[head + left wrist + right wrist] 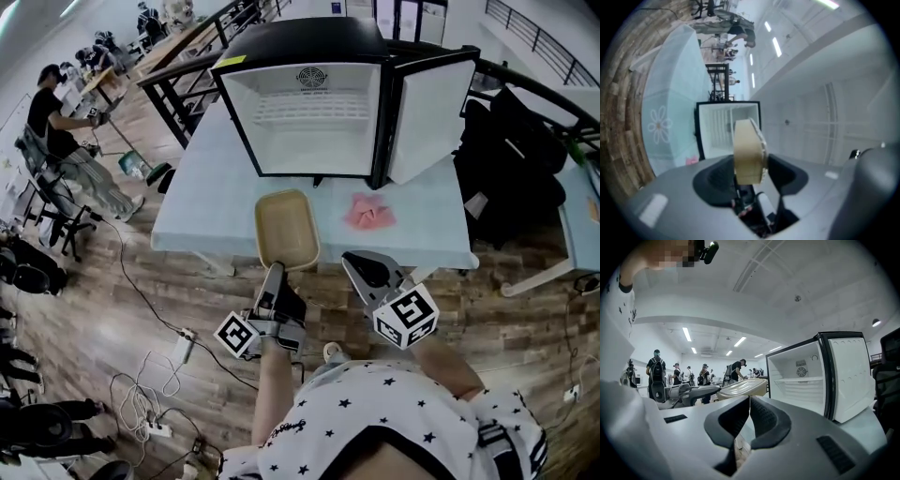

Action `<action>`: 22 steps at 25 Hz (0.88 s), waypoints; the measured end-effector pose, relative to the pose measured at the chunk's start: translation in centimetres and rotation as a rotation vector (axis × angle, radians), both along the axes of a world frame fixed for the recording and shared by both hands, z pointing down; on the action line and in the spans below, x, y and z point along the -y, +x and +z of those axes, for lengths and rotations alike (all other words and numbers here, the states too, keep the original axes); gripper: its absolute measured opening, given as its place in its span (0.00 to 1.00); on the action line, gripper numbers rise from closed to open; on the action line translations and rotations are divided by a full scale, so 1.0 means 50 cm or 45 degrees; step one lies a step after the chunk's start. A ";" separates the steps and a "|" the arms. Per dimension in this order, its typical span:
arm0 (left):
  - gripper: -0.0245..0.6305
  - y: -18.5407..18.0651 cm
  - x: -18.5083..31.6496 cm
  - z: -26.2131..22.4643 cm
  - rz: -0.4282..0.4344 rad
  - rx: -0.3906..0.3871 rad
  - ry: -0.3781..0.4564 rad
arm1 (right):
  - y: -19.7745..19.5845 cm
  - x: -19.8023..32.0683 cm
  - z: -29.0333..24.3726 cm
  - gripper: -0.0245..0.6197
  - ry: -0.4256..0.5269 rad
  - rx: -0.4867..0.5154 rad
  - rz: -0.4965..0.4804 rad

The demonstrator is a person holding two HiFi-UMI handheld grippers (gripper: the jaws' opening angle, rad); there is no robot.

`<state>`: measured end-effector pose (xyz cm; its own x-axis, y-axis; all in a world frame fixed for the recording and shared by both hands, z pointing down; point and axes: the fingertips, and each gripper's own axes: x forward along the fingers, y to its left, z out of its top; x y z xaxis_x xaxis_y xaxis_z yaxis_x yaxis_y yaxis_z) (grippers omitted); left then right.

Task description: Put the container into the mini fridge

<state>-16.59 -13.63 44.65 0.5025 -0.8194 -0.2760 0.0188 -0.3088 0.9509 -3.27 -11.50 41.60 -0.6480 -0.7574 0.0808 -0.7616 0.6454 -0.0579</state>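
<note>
At the left, the person's left forearm (275, 389) reaches forward and the left gripper (275, 274) is turned on its side, pointing a little upward toward the table (211, 206). Its jaws are closed on the near rim of the beige container (286, 228), one jaw at each side of the rim wall, as the left gripper view shows with the container (749, 150) standing edge-on between them. The container is level with its open side up, over the near edge of the table, in front of the mini fridge (314, 112) but well apart from its opening. A bare strip of the light blue cloth lies between the far edge of the container and the fridge. Inside, the fridge has white walls and a wire shelf high at the back. Its door (431, 117) is swung fully open to the right. A pink crumpled thing (370, 213) lies on the cloth to the right of the container, apart from it, near the door. At the right, the right gripper (350, 260) points level toward the table edge, and its jaws are together at the tips with nothing between them (749, 399).
</note>
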 end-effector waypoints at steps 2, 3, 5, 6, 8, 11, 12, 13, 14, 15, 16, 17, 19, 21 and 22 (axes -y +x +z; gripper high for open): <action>0.38 -0.010 0.034 0.000 0.019 0.001 0.001 | -0.009 0.028 0.000 0.07 0.007 -0.004 0.021; 0.38 -0.013 0.053 -0.001 0.033 0.002 0.005 | -0.012 0.043 0.000 0.07 0.013 -0.005 0.035; 0.38 -0.018 0.090 -0.005 0.063 0.002 0.014 | -0.018 0.071 -0.001 0.07 0.026 -0.006 0.064; 0.38 -0.018 0.107 -0.007 0.078 0.000 0.016 | -0.020 0.085 -0.002 0.07 0.031 -0.006 0.079; 0.38 -0.019 0.138 -0.009 0.105 0.003 0.012 | -0.024 0.106 -0.002 0.07 0.038 -0.005 0.104; 0.38 -0.017 0.176 -0.012 0.138 0.015 0.010 | -0.027 0.134 -0.003 0.07 0.041 -0.006 0.135; 0.38 -0.016 0.188 -0.014 0.152 0.017 0.008 | -0.027 0.142 -0.002 0.07 0.040 -0.006 0.147; 0.38 -0.013 0.199 -0.017 0.167 0.015 0.007 | -0.027 0.151 -0.001 0.07 0.039 -0.006 0.159; 0.38 -0.010 0.210 -0.021 0.181 0.013 0.008 | -0.027 0.158 -0.001 0.07 0.037 -0.005 0.170; 0.38 -0.008 0.221 -0.025 0.193 0.011 0.012 | -0.026 0.165 -0.001 0.07 0.035 -0.005 0.179; 0.38 -0.006 0.233 -0.030 0.202 0.011 0.017 | -0.026 0.171 -0.002 0.07 0.034 -0.004 0.187; 0.38 -0.003 0.244 -0.033 0.210 0.013 0.023 | -0.025 0.176 -0.003 0.07 0.032 -0.004 0.196; 0.38 0.004 0.265 -0.039 0.224 0.016 0.031 | -0.019 0.182 0.000 0.07 0.021 -0.003 0.216; 0.38 0.012 0.285 -0.042 0.233 0.013 0.029 | -0.011 0.188 0.006 0.07 0.006 -0.004 0.234; 0.38 0.016 0.296 -0.043 0.236 0.011 0.026 | -0.007 0.192 0.009 0.07 -0.001 -0.005 0.240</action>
